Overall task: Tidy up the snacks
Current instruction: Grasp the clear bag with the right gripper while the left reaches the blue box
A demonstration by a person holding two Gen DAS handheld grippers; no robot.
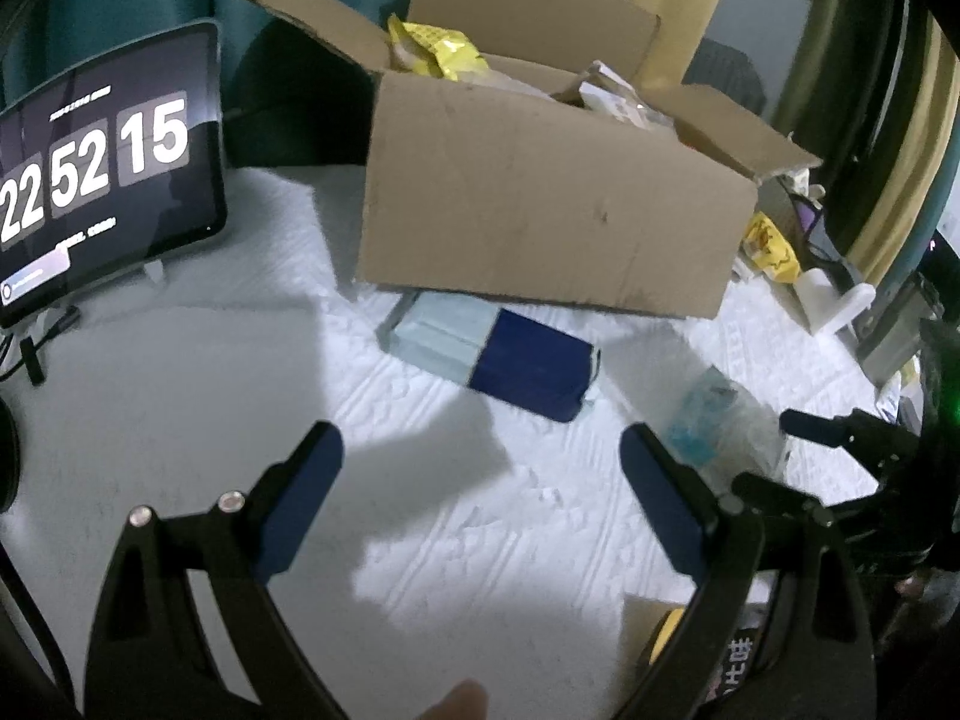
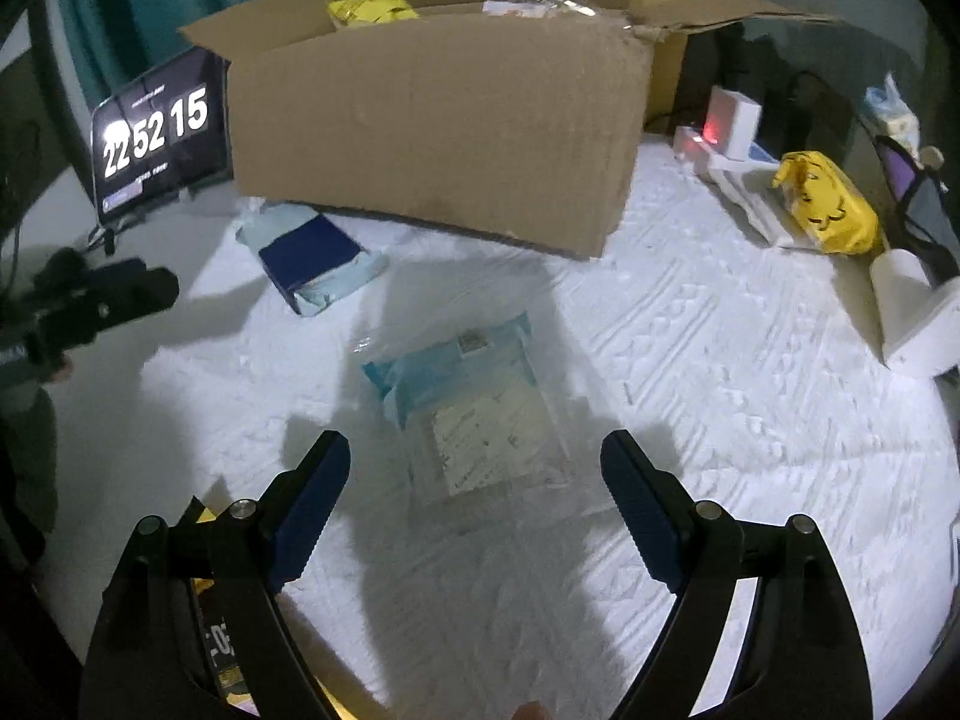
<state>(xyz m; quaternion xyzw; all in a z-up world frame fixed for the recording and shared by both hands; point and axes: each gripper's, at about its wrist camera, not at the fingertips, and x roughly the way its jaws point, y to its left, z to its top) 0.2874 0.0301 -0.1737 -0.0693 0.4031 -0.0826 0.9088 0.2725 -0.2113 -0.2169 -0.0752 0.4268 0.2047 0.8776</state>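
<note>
Both grippers' fingers wide, empty — right gripper point(image 2: 474, 474) over clear snack bag point(image 2: 468, 402).

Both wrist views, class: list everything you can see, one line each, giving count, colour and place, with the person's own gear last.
Open cardboard box: one, brown, back centre of the table, flaps up.
Snack packets in the box: several, yellow and pale, poking above the rim.
Flat navy and pale blue packet: one, on the table in front of the box.
Clear bag with teal contents: one, mid-table, ahead of the right gripper.
Tablet clock: one, black, reads 22 52 15, left of the box.
Yellow cartoon pack: one, right of the box.
White textured tablecloth: one, covers the table.
Left gripper: black, blue pads, jaws open.
Right gripper: same, jaws open.
</note>
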